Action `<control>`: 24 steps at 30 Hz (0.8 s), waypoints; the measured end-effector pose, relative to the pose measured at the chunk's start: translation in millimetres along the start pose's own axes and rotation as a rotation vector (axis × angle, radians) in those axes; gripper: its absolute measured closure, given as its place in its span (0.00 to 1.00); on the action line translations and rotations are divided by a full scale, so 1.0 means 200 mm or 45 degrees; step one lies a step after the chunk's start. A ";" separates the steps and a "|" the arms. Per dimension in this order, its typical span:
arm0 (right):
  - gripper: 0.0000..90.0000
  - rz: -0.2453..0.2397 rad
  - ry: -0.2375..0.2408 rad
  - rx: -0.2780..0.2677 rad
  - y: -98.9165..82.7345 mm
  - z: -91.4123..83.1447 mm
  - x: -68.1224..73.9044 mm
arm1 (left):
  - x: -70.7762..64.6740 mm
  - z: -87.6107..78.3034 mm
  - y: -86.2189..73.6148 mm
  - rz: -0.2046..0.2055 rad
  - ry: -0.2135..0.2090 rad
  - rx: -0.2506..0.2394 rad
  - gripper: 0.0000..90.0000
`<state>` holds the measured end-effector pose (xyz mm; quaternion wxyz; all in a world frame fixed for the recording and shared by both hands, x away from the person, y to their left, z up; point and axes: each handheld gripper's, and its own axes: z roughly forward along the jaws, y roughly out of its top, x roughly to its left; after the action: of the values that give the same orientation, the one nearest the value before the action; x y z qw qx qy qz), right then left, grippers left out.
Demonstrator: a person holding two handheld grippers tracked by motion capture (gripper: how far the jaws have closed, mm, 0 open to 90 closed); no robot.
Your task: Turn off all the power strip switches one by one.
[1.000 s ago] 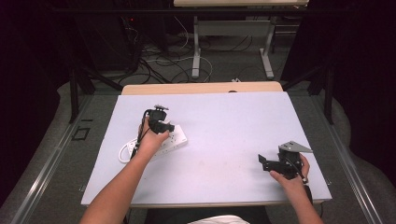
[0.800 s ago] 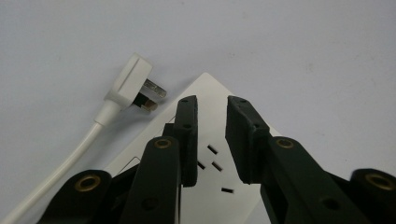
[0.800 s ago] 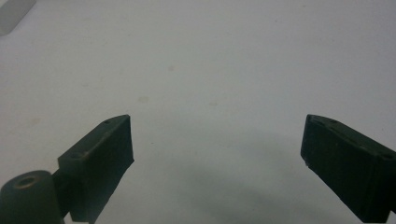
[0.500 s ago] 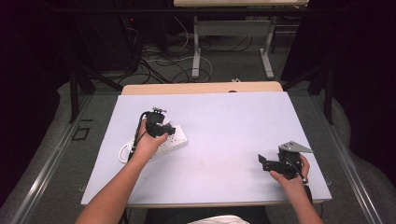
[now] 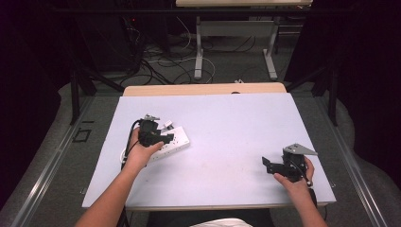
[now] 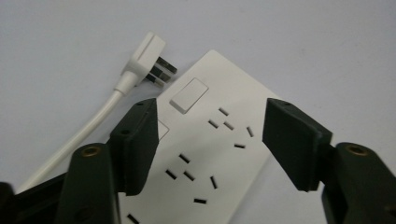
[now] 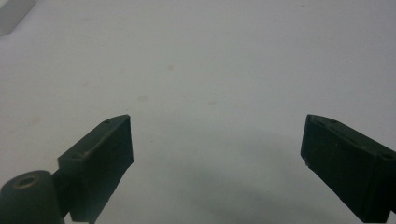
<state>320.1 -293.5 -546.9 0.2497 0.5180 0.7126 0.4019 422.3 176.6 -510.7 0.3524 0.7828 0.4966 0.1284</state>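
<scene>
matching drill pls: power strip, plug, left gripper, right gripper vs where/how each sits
1 power strip
2 plug
3 left gripper
4 right gripper

a open over bare table
b open over the sockets
c flat on the table, sockets up
d loose beside the strip's switch end, prongs bare

Pairs: 1-c, 2-d, 3-b, 4-a

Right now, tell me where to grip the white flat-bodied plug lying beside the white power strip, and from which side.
Grip the white plug across its flat plastic body, coming from above. It lies flat on the table, prongs toward the white power strip, cord trailing behind; both ends are obstructed, and the narrow sides probably suit the open left gripper.
</scene>
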 end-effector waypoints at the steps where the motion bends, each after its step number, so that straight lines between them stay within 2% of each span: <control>1: 0.10 0.006 -0.003 -0.001 0.00 0.00 0.00 | 0.01 -0.01 -0.01 0.003 0.010 -0.013 0.34; 6: 0.10 -0.005 -0.002 -0.001 0.00 0.00 0.01 | 0.05 -0.06 -0.06 0.032 0.024 -0.047 0.32; 9: 0.10 -0.007 -0.002 -0.002 0.00 0.01 0.01 | 0.07 -0.09 -0.09 -0.002 0.020 -0.070 0.31; 15: 0.10 -0.004 -0.001 -0.004 0.00 0.00 0.00 | 0.11 -0.14 -0.15 -0.038 0.014 -0.103 0.33; 18: 0.10 -0.004 -0.003 -0.004 0.00 0.00 0.00 | 0.12 -0.17 -0.17 -0.059 0.034 -0.118 0.29; 21: 0.10 -0.004 -0.001 -0.004 0.00 0.00 0.01 | 0.13 -0.21 -0.20 -0.068 0.026 -0.154 0.28; 24: 0.10 0.003 -0.002 -0.007 0.00 0.00 0.01 | 0.14 -0.24 -0.23 -0.100 0.021 -0.191 0.21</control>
<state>319.8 -292.0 -546.4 0.2511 0.5185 0.7107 0.4037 378.5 233.2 -511.5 0.4106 0.7332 0.5187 0.1578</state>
